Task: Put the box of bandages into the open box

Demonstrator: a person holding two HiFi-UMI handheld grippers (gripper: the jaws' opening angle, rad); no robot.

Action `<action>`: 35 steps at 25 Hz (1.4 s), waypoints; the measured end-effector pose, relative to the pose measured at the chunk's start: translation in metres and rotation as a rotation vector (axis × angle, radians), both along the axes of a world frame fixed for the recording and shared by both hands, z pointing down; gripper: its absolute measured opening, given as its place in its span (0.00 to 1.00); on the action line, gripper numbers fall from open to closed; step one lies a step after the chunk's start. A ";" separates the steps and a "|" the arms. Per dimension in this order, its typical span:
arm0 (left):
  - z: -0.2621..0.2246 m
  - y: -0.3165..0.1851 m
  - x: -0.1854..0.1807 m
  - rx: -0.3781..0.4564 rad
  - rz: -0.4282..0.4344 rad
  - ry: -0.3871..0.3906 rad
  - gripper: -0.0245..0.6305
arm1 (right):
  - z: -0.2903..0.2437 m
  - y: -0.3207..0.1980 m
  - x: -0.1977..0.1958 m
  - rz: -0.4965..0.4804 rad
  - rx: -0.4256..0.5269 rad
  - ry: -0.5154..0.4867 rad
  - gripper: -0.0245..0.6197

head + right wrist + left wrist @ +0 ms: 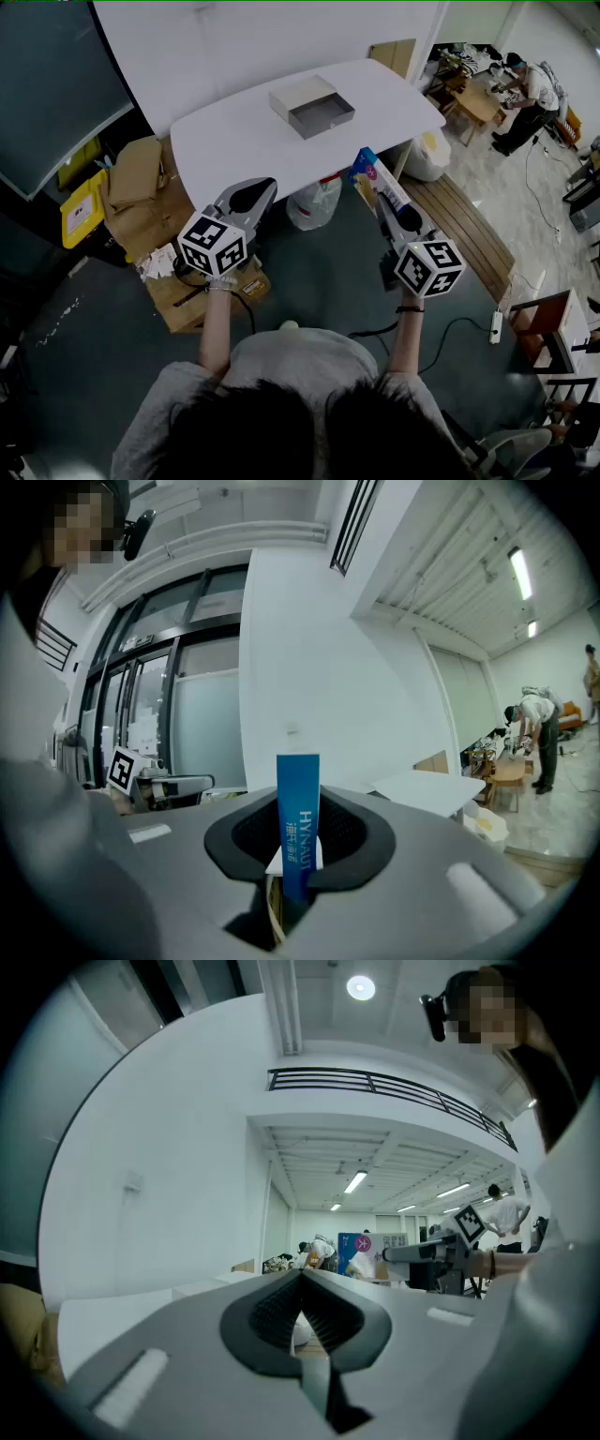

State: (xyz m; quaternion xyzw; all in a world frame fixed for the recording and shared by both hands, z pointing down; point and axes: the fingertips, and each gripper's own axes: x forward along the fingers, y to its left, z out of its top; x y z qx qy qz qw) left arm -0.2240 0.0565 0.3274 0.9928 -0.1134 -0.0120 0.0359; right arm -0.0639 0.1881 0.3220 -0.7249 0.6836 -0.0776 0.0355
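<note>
So the box of bandages (pixel 298 822) is clamped narrow-side-on in the right tool (pixel 378 190), with the blue edge sticking up past the pads. It's held in the air just off the near right corner of the white desk (pixel 234 141), not over it. The open box (pixel 312 106) is seen sitting on the desk, towards the far side, well apart from the bandages. The left tool (pixel 261 190) is held up beside the near edge too, with its jaws closed together at the tips and nothing caught between them. Cardboard boxes (pixel 141 183) are piled on the floor to the left, and a white bag (pixel 314 202) is tucked under the desk.
</note>
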 end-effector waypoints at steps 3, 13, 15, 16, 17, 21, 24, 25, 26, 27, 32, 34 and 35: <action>-0.001 0.000 0.000 -0.004 0.002 0.002 0.03 | 0.001 0.001 0.002 0.004 -0.004 0.000 0.17; 0.003 0.011 0.005 -0.038 -0.036 0.003 0.03 | 0.003 0.013 0.013 0.001 -0.005 -0.035 0.17; 0.004 0.014 0.007 -0.043 -0.045 0.006 0.03 | 0.003 0.016 0.015 -0.009 -0.007 -0.037 0.17; 0.004 0.016 0.007 -0.044 -0.050 0.008 0.03 | 0.003 0.017 0.016 -0.016 -0.007 -0.039 0.17; 0.003 0.018 0.008 -0.045 -0.056 0.009 0.03 | 0.002 0.018 0.017 -0.023 -0.007 -0.041 0.17; 0.001 0.027 0.013 -0.041 -0.073 0.012 0.03 | 0.000 0.020 0.023 -0.040 -0.004 -0.049 0.17; 0.002 0.032 0.013 -0.047 -0.090 0.013 0.03 | 0.000 0.017 0.027 -0.047 -0.007 -0.058 0.17; 0.002 0.033 0.013 -0.050 -0.096 0.011 0.03 | 0.000 0.017 0.028 -0.049 -0.008 -0.061 0.17; 0.003 0.033 0.014 -0.052 -0.101 0.009 0.03 | 0.000 0.016 0.030 -0.052 -0.008 -0.064 0.17; 0.003 0.032 0.014 -0.053 -0.104 0.007 0.03 | 0.000 0.014 0.031 -0.055 -0.006 -0.066 0.17; 0.009 0.022 0.018 -0.057 -0.113 -0.006 0.03 | 0.006 0.000 0.033 -0.079 -0.021 -0.067 0.17; 0.011 0.015 0.022 -0.060 -0.114 -0.008 0.03 | 0.008 -0.006 0.036 -0.081 -0.021 -0.074 0.17; 0.012 0.011 0.025 -0.063 -0.113 -0.007 0.03 | 0.009 -0.009 0.038 -0.080 -0.021 -0.077 0.17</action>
